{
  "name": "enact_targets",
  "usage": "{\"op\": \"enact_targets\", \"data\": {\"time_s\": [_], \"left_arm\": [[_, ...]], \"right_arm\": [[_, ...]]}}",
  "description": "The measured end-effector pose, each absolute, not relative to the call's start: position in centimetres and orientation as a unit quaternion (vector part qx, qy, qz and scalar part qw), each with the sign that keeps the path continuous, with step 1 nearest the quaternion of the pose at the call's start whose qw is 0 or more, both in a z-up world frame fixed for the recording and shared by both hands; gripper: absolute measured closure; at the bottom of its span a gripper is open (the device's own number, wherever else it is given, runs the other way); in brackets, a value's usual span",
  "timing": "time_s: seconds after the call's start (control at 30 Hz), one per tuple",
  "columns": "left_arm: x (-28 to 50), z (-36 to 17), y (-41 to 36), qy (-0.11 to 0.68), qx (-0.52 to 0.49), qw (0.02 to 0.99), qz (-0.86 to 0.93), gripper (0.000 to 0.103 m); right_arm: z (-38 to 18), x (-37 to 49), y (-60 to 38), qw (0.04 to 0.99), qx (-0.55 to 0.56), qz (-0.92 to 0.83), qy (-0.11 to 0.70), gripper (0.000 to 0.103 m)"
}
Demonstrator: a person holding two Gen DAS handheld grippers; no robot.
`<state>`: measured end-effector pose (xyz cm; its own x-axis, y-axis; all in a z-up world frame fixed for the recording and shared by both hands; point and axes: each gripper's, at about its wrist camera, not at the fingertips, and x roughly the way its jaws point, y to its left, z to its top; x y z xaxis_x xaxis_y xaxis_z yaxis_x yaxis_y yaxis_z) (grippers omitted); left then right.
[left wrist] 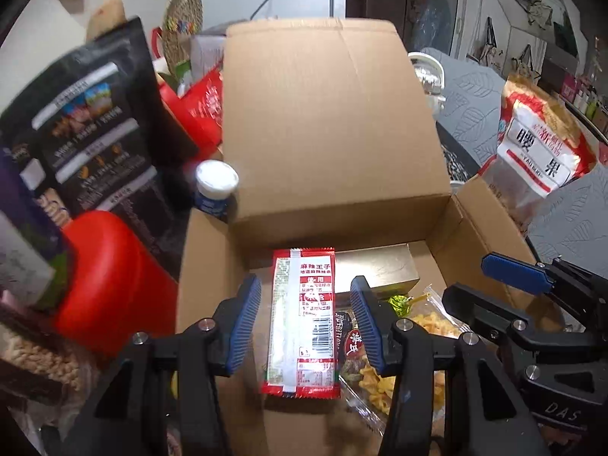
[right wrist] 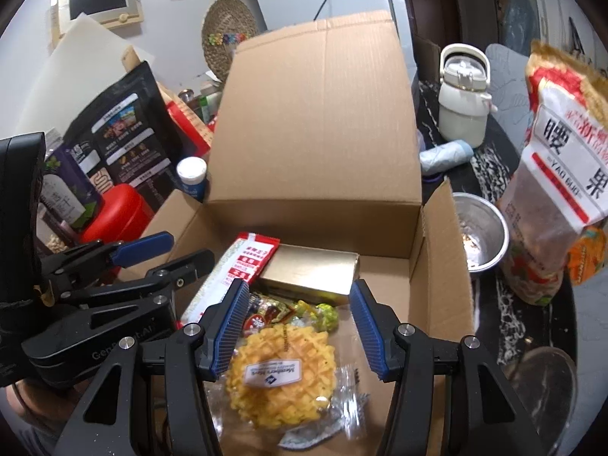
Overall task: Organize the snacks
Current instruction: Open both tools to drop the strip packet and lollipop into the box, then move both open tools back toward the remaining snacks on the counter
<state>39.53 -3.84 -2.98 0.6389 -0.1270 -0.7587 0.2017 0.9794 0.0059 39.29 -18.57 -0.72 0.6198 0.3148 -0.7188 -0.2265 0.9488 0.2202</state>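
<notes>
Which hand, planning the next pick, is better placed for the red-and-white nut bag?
Right: the nut bag stands outside the box's right wall, nearest the right gripper, whose jaws are open.

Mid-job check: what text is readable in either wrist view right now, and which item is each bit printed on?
"麻辣王子": red sachet in the cardboard box.
"Member's Mark": upside down on the wrapped waffle cake.
"腰果" and "YAO GUO": big nut bag right of the box.
"DAS": right tongs body.
"Gen…AI", partly hidden: left tongs body.
Black pouch, sachet's small print and barcode digits: too small or blurred.
</notes>
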Motion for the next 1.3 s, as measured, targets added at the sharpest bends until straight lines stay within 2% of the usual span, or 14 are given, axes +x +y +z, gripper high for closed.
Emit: {"op": "enact_targets", "data": {"time_s": [0.77, 0.87, 1.03, 1.1, 1.23, 1.3], "left_arm": [[26.5, 7.9, -1.7, 0.31, 0.046, 0.945, -0.095, 0.054], [24.6, 8.9, -1.3, 0.301, 0.046, 0.948, -0.095, 0.054], [21.3, 9.7, -0.8, 0.292, 0.045, 0.95, -0.105, 0.054], [20.0, 9.8, -0.7, 0.29, 0.047, 0.95, -0.107, 0.054], [17.3, 9.8, -0.2, 0.282, 0.055, 0.952, -0.11, 0.054], [16.1, 9.6, 0.3, 0.282, 0.051, 0.951, -0.115, 0.053]], "right_arm": [[9.6, 26.8, -17.9, 0.937, 0.013, 0.154, 0.312, 0.047], [10.6, 24.8, -17.9, 0.942, 0.009, 0.153, 0.299, 0.043], [11.7, 21.4, -17.8, 0.947, 0.004, 0.148, 0.284, 0.041], [12.1, 19.9, -17.7, 0.95, 0.003, 0.146, 0.277, 0.036], [12.3, 17.4, -17.4, 0.952, -0.001, 0.147, 0.269, 0.035], [12.1, 16.1, -17.1, 0.952, -0.005, 0.149, 0.267, 0.029]]}}
